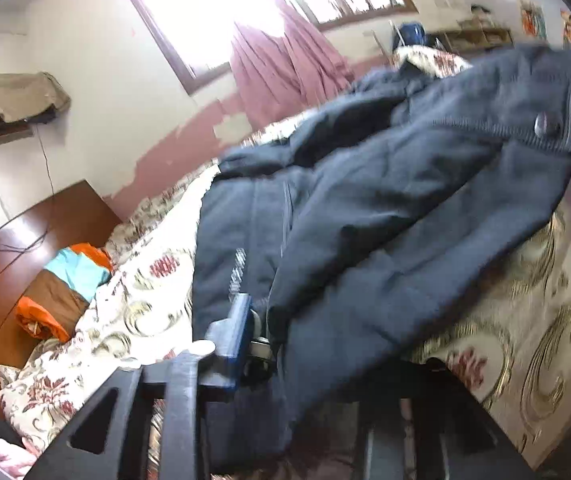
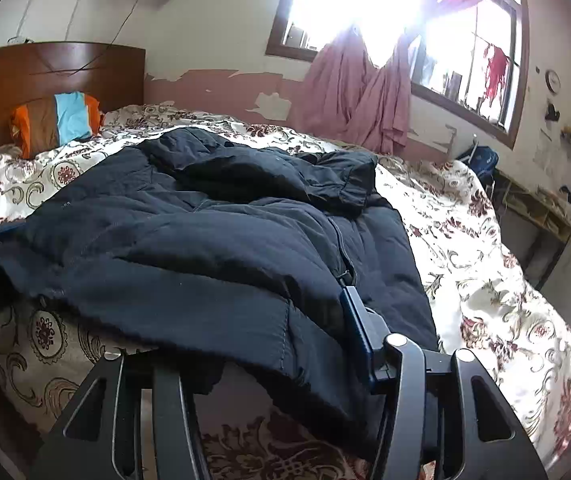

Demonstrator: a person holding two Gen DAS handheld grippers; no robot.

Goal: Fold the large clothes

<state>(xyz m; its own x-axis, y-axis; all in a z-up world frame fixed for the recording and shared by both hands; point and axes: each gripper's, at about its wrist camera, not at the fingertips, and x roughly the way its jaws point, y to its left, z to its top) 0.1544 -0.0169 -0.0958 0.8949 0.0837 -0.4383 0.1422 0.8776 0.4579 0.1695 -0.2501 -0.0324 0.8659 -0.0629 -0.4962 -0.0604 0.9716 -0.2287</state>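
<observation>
Left wrist view: left gripper (image 1: 263,322) pinches the jacket (image 1: 385,184) hem, its bulk ahead of the jaws on the bed (image 1: 525,340). Right gripper (image 2: 325,312) clamps the jacket's (image 2: 205,232) zipper edge, fabric spreading ahead.

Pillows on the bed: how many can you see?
1: a striped orange, brown and blue pillow against the headboard, beyond the dark jacket. Others may lie hidden.

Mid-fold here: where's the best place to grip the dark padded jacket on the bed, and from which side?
Grip the jacket at its bottom hem, one corner per hand-held gripper, coming from the near bed edge. The hem lies nearest and overhangs the patterned bedspread, so fingers slide around it.
</observation>
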